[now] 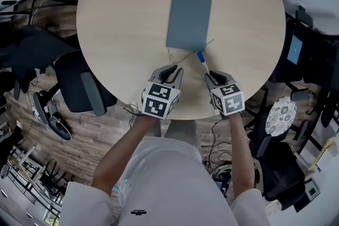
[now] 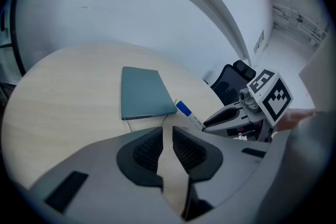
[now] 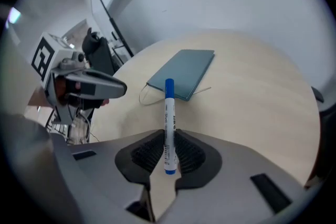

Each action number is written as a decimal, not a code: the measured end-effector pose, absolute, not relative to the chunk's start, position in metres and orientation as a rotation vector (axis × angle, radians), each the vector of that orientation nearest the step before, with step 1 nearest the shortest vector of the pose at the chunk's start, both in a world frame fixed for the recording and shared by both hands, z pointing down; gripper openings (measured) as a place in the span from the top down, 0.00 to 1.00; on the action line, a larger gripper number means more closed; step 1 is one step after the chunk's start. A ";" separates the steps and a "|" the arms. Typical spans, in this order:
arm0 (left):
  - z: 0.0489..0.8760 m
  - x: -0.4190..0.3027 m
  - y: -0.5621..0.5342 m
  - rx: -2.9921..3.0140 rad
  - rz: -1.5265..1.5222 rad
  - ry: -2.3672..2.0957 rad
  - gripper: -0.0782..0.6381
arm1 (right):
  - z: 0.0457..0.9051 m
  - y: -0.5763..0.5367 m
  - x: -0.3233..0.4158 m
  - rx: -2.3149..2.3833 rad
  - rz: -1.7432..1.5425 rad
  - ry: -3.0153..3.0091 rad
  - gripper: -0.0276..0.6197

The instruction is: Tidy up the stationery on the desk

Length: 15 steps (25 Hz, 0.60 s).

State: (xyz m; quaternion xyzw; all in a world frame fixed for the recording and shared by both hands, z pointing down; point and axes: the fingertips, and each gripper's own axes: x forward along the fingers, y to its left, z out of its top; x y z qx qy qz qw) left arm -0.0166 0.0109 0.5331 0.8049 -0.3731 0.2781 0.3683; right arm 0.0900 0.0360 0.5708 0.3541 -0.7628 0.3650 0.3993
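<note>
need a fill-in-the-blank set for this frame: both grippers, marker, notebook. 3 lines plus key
1. The right gripper is shut on a marker whose cap is ___.
2. The notebook lies on a table whose top is ___ in outline.
3. Between its jaws, the left gripper holds ___.

Missing words: blue; round; nothing

black chair (image 1: 74, 82) — wooden floor (image 1: 90, 137)

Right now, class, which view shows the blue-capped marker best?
The right gripper view: the marker stands full-length, clamped in the right gripper. The head view shows it small; the left gripper view, only its capped end.
</note>
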 end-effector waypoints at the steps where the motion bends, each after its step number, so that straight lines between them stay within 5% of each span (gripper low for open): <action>1: 0.531 -0.016 0.009 2.068 0.714 -0.960 0.80 | 0.568 0.033 0.089 0.941 0.970 -1.935 0.82; 15: 0.522 -0.009 -0.026 2.067 0.681 -0.960 0.86 | 0.553 -0.041 0.097 1.350 1.306 -1.870 0.82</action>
